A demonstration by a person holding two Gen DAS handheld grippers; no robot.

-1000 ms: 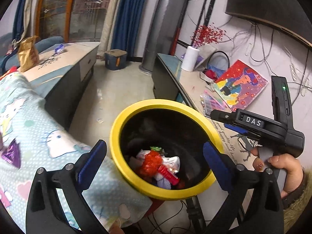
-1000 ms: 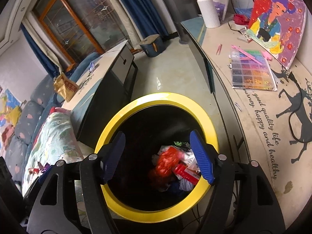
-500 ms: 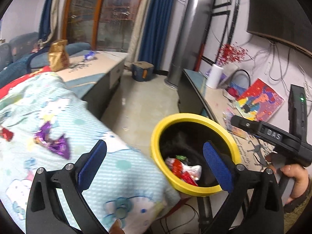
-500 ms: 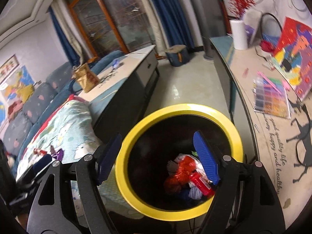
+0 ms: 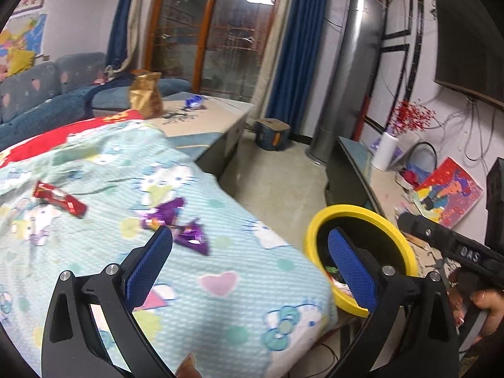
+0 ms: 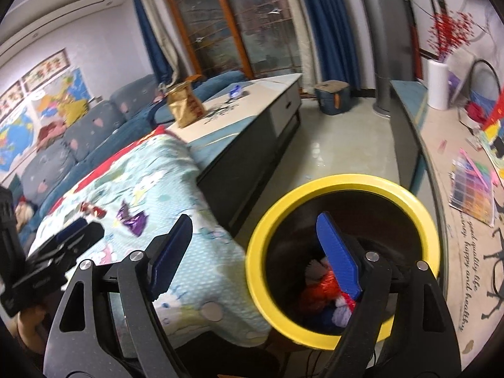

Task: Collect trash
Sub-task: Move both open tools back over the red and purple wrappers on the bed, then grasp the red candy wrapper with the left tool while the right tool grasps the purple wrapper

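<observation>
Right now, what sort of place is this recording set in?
Most likely a home living room: a blue sofa along the wall, a low coffee table on the floor, and a cartoon-print blanket with candy wrappers lying on it beside a yellow-rimmed trash bin.

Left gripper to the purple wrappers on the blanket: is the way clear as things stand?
Probably yes. The left gripper is open and empty, and the purple wrappers lie exposed on the blanket just ahead, nothing covering them.
</observation>
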